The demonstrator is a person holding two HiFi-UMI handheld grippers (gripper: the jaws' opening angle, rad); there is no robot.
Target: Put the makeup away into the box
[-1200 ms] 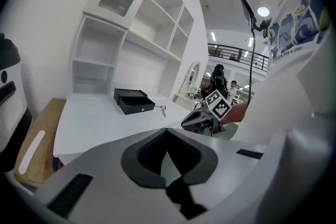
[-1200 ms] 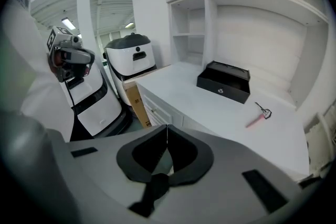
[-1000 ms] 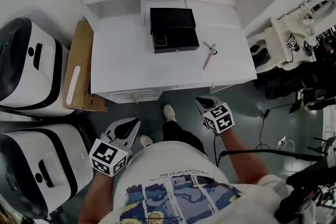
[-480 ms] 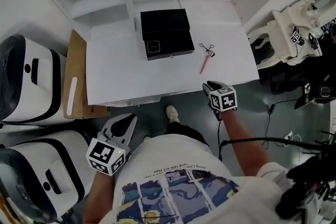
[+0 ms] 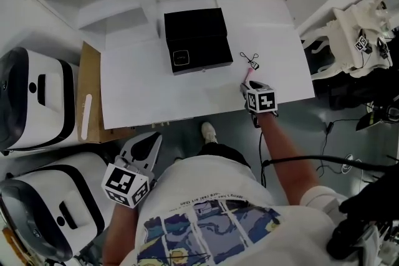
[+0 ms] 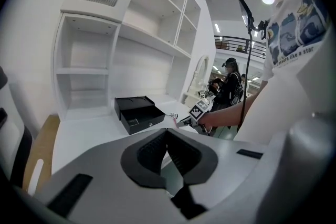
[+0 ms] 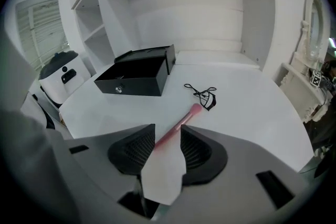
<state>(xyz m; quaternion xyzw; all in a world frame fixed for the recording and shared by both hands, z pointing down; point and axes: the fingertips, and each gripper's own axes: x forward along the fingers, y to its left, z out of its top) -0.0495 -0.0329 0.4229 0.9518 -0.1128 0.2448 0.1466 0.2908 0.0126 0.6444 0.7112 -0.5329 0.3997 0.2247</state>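
The white tabletop [image 5: 143, 90] is carrying three items.

The black box [image 5: 196, 40] is sitting against the rear edge, roughly at its middle. Its lower drawer is projecting toward the front edge.

The left gripper [image 5: 151, 139] is hanging clear of the tabletop, beyond the front edge toward the front left corner and over the floor. Its jaws are pressed together with nothing between them.

The right gripper [image 5: 247, 89] is angling downward at the front edge, near the front right corner. Its jaws are standing spread and have just been opening. The handle of the pink brush [image 7: 185, 116] is lying between them, with the pads not pressing on it.

The brush is resting on the tabletop, well apart from the box. Its far end is pointing toward the rear.

The black eyelash curler [image 5: 250, 60] is lying between the box and the right edge, near the brush's far end but apart from it.
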